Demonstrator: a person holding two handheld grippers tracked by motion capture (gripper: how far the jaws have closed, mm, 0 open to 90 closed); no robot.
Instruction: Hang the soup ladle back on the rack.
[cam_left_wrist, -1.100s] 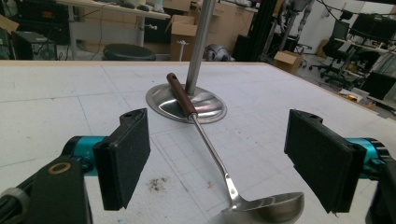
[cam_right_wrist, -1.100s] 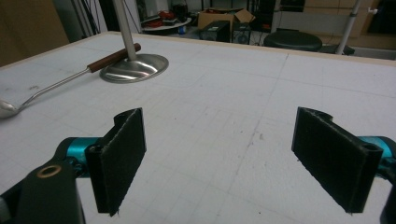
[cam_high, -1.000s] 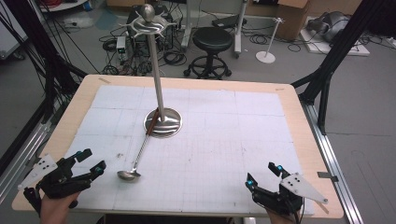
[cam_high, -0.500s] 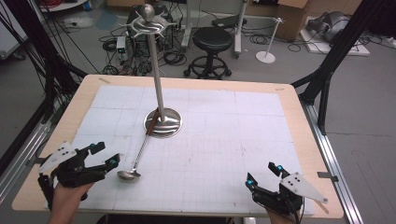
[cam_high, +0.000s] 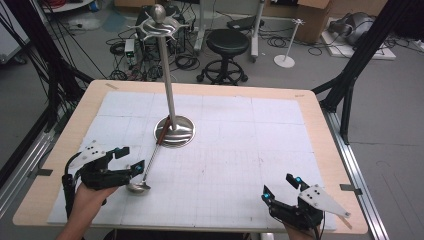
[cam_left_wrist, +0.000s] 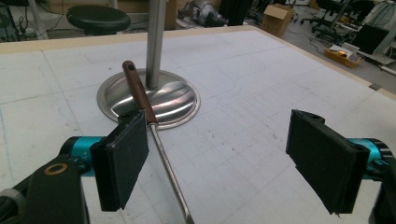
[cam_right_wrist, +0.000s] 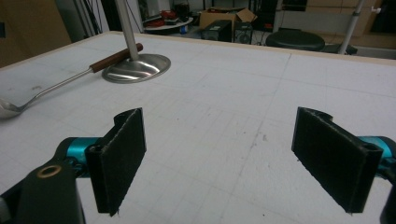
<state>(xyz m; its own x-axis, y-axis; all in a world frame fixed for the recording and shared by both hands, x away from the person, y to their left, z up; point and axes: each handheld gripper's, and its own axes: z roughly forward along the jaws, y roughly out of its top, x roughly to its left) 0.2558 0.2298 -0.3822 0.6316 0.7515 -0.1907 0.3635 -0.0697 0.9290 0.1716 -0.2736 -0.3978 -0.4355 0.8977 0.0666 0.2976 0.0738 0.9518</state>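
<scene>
The ladle (cam_high: 150, 162) lies diagonally on the white mat (cam_high: 240, 150), handle end resting on the stand base (cam_high: 174, 131) — its shaft runs betw. the left gripper (cam_high: 127, 160)'s wide-apart jaws. The upright pole (cam_high: 167, 75) blocks the centre-left. Mat's right half is bare — free room ahead of the right gripper (cam_high: 280, 187), jaws also apart.

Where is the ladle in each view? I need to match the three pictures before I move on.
High view: the ladle lies lower left of centre, bowl beside the left tool, handle on the stand base.
Left gripper view: its shaft runs up between the open jaws, nearer the left one.
Right gripper view: upper left, bowl at the left edge.
Shared landmark: the round steel stand base.
</scene>
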